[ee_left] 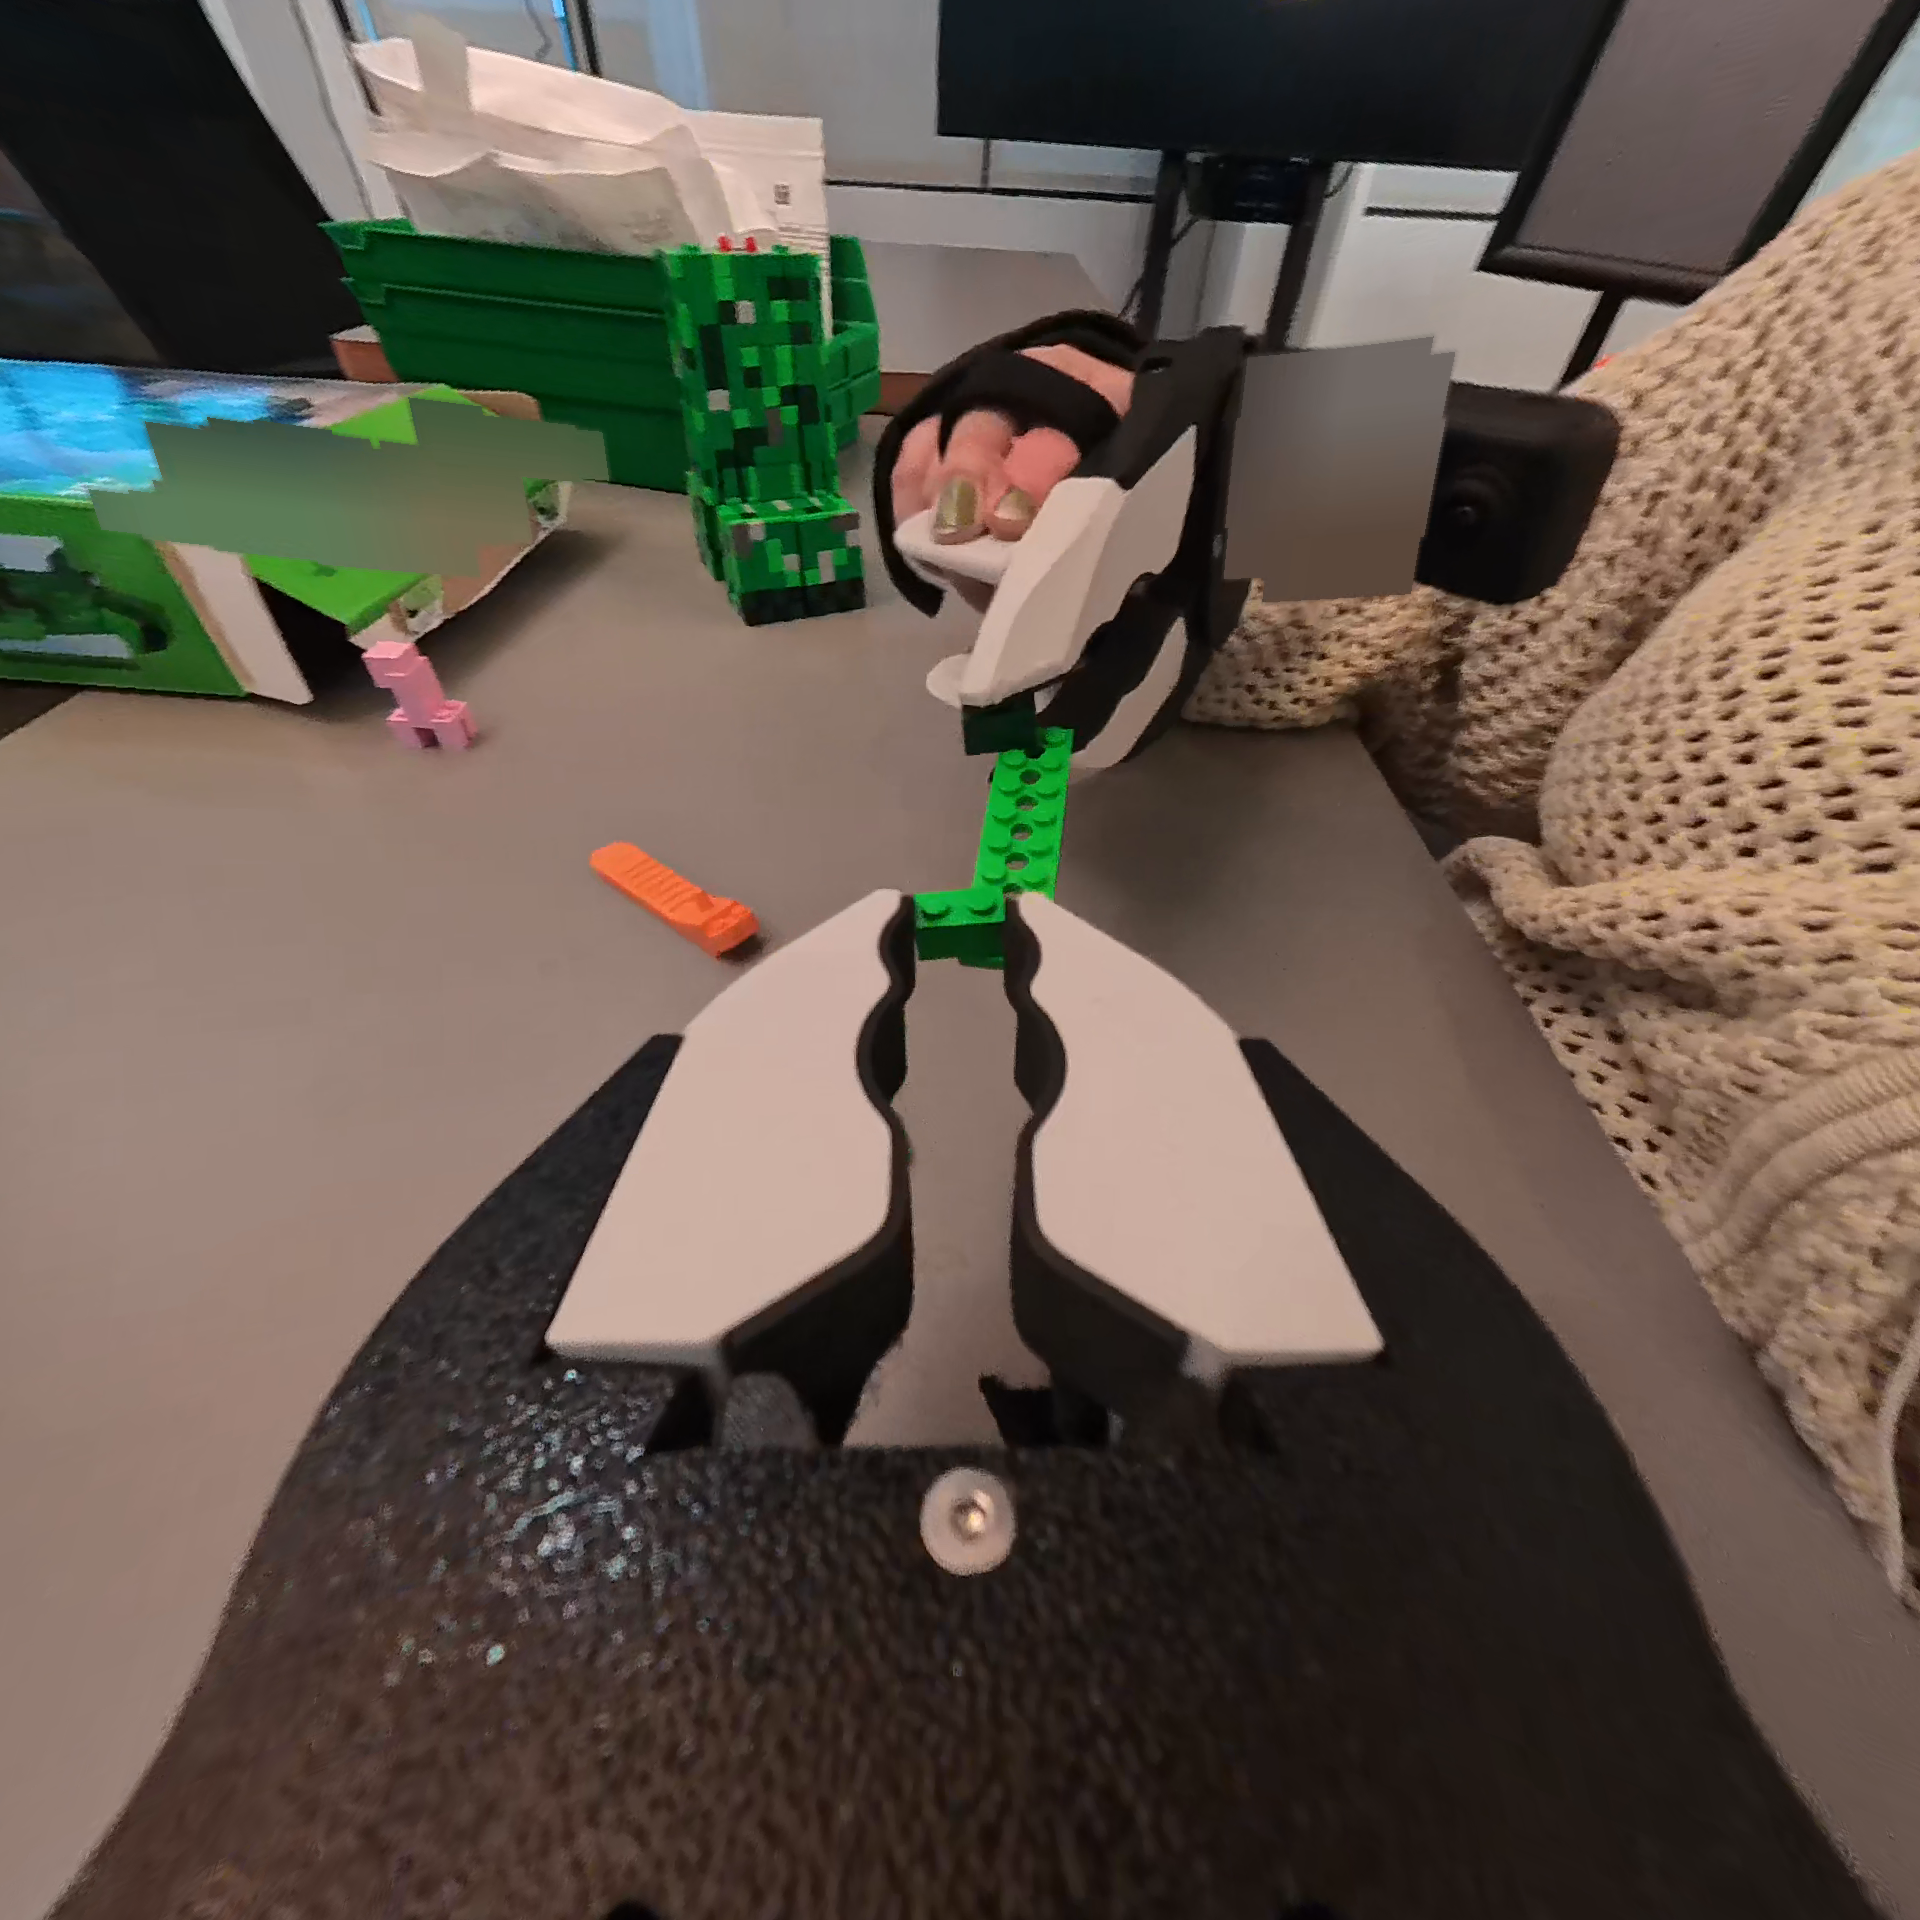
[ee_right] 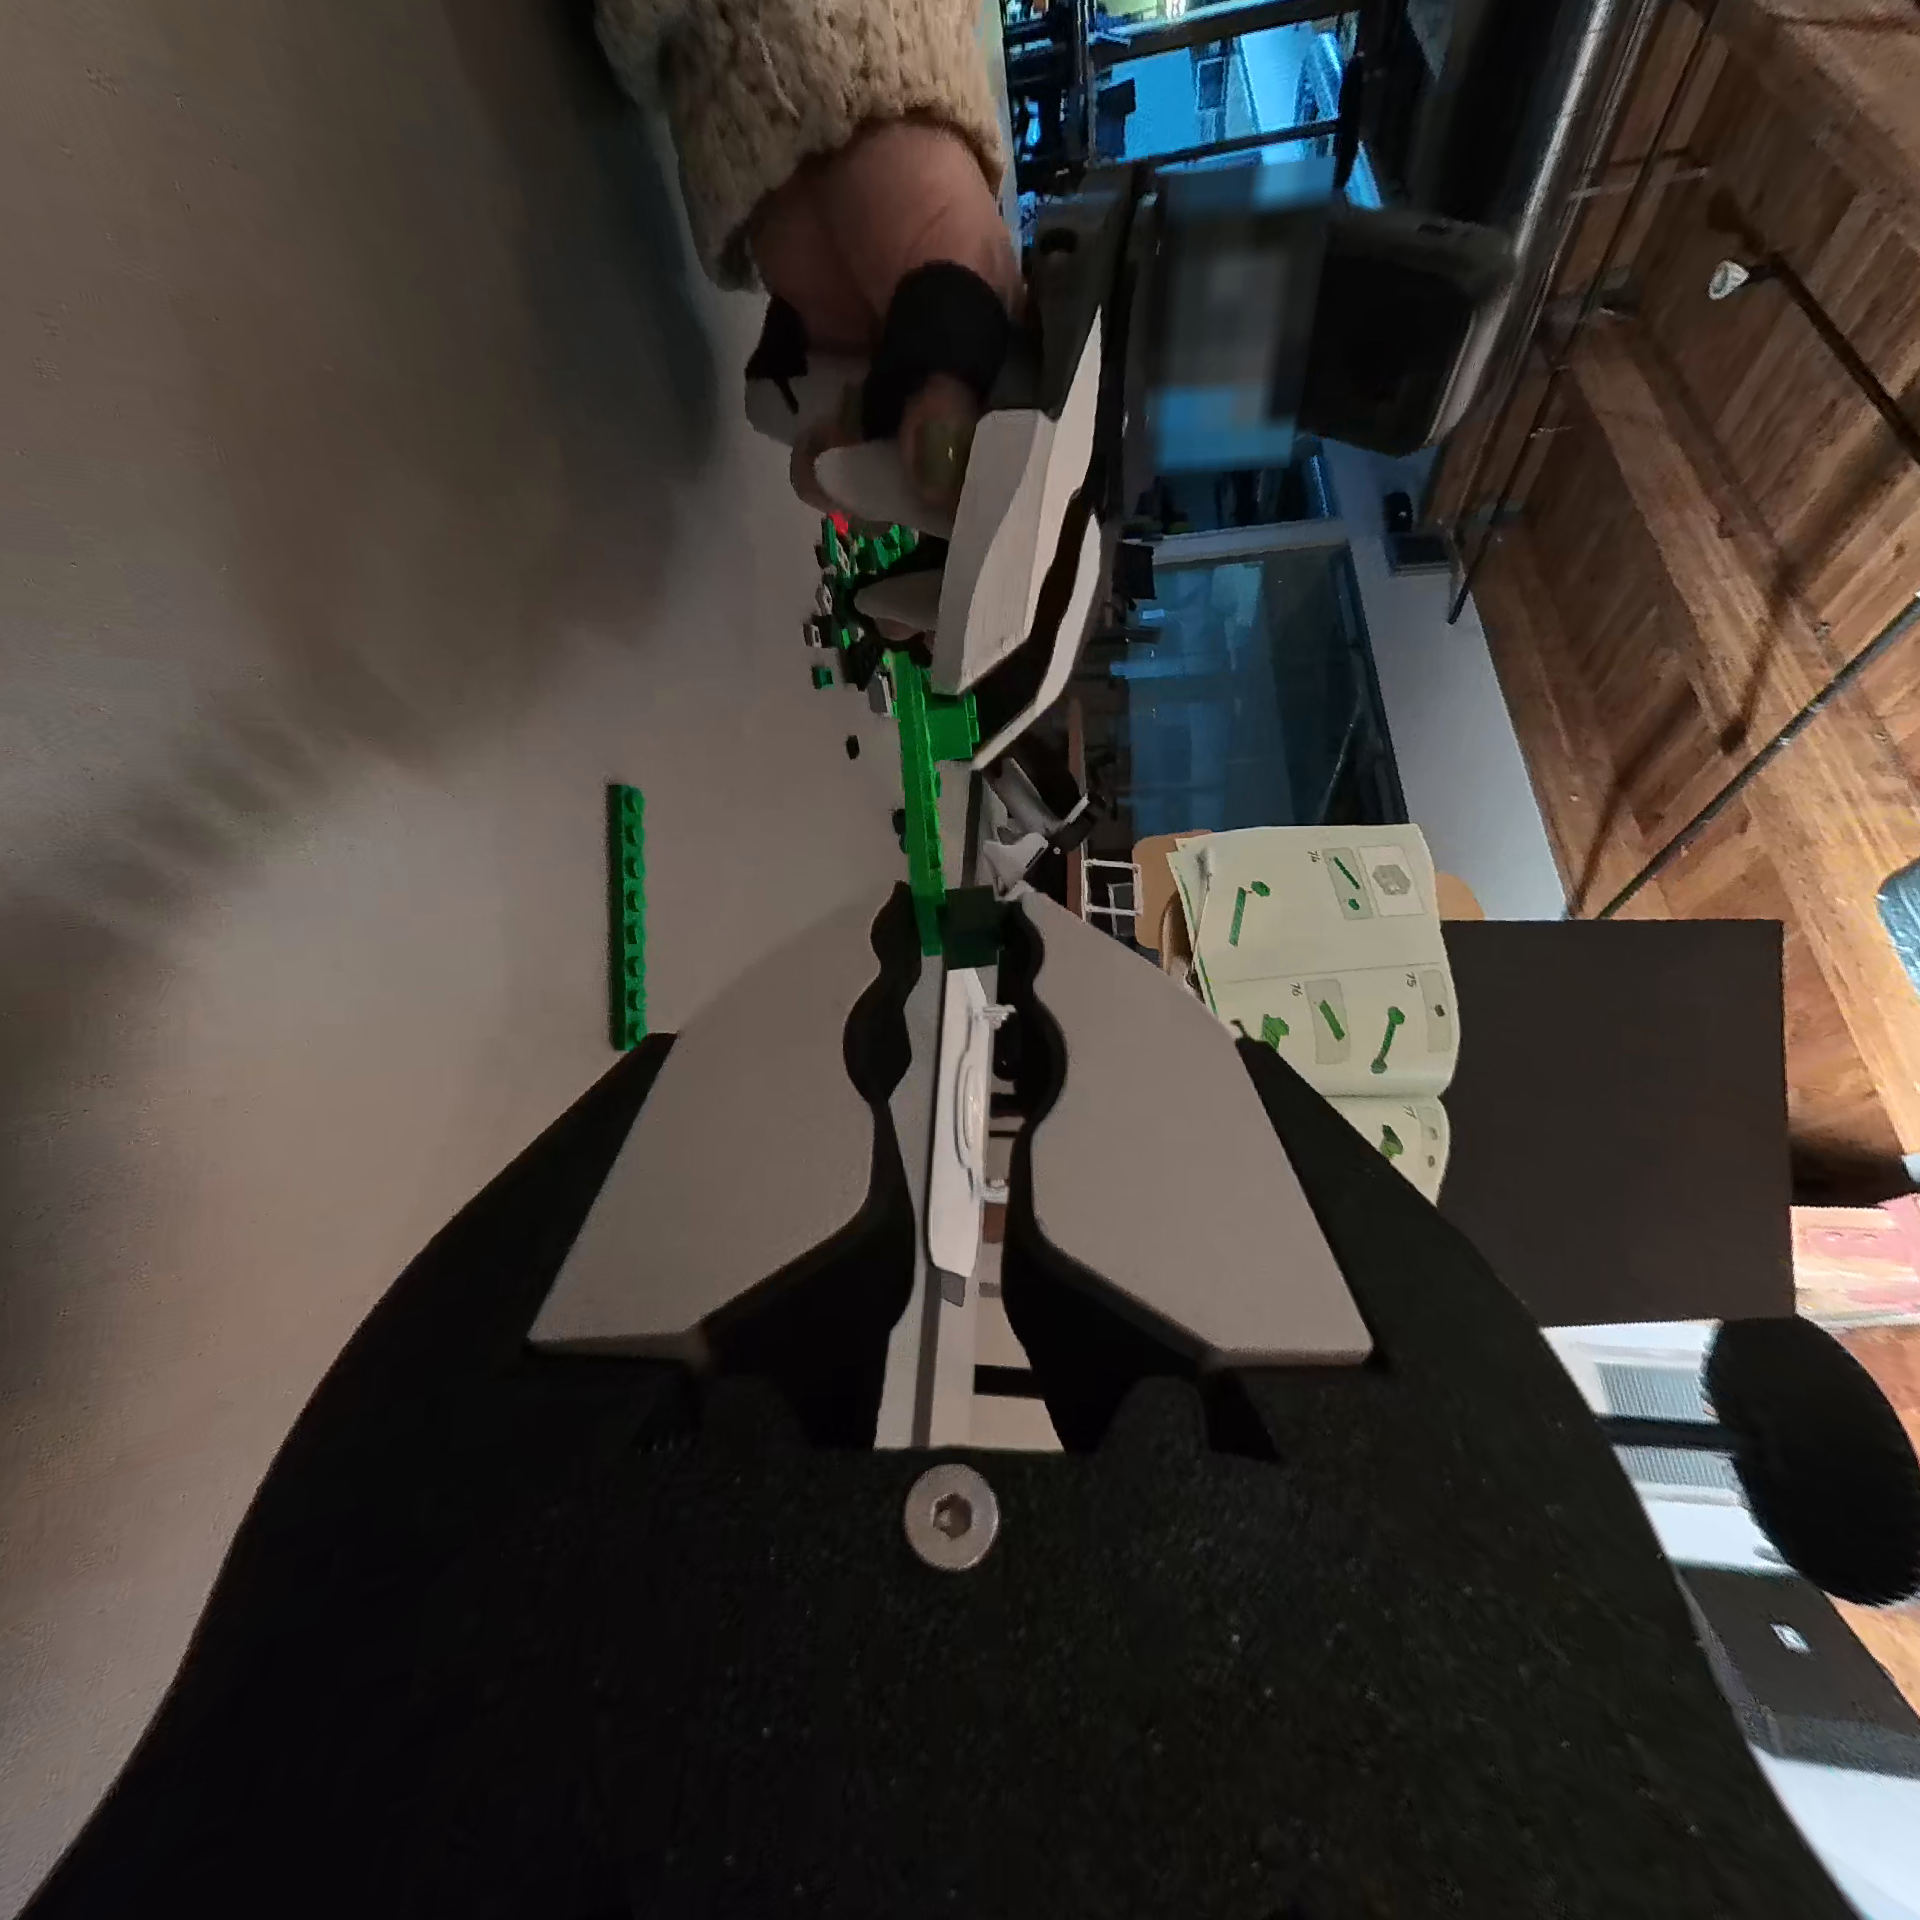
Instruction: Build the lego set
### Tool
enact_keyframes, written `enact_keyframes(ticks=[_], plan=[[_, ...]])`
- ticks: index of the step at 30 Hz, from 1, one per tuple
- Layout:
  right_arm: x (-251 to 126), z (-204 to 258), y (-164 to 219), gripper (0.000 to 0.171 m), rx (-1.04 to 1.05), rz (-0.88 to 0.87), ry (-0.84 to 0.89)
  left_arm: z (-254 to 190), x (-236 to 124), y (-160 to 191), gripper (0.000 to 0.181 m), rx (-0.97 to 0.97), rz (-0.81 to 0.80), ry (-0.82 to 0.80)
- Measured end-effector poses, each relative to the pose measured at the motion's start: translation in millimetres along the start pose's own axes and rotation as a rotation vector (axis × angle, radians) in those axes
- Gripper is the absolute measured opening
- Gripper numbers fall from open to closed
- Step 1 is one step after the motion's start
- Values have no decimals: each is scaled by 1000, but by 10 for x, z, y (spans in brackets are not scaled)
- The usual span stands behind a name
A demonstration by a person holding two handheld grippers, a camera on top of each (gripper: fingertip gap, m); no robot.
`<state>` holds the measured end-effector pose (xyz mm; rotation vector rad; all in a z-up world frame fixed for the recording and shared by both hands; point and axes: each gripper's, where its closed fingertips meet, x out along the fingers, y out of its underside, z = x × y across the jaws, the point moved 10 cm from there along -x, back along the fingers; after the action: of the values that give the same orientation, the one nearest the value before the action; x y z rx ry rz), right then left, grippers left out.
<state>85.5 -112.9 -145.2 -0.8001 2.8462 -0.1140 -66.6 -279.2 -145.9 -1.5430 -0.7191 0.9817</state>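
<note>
Pinching one end of the green holed Lego beam (ee_left: pixel 1021 831) above the tabletop (ee_left: pixel 312 987), the left gripper (ee_left: pixel 958 925) faces the right gripper (ee_left: pixel 1003 717), clamped on its far dark-green end. Beyond, stacked green trays (ee_left: pixel 499 312) hold white paper bags (ee_left: pixel 582 156), their contents hidden.

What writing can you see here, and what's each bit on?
I can't quote writing; here is what bears it.
Booklet: small printed numbers beside the step drawings.
White bag: a small label, too small to read.
Box: print covered by a blur patch.
</note>
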Motion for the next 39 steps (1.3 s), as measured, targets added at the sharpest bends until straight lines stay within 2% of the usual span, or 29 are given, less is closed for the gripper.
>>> enact_keyframes(ticks=[5, 13, 17, 20, 22, 23, 28, 29, 33, 39], plan=[[-1, 21, -22, 15, 2, -23, -16, 18, -6, 47, 16, -23, -6, 83], [-15, 35, 0, 15, 14, -41, -3, 17, 5, 52, 16, -33, -14, 97], [-62, 16, 127, 15, 58, -18, 16, 34, -8, 24, 36, -15, 28, 9], [-79, 33, 179, 15, 85, -24, 25, 6, 27, 12, 41, 37, 42, -39], [-49, 53, 185, 15, 55, 27, 41, -38, 60, -19, 50, 138, 58, -133], [-25, 58, 190, 15, 29, 77, 57, -81, 68, -42, 50, 233, 66, -202], [142, 85, 165, 15, -22, 293, 0, -397, 228, -100, 25, 725, 189, -506], [174, 91, 150, 15, -18, 324, -21, -431, 291, -85, 20, 773, 240, -523], [225, 65, 80, 16, 49, 345, -49, -424, 478, 32, 20, 869, 451, -558], [240, 50, 27, 16, 84, 351, -88, -400, 579, 110, 13, 996, 569, -638]])
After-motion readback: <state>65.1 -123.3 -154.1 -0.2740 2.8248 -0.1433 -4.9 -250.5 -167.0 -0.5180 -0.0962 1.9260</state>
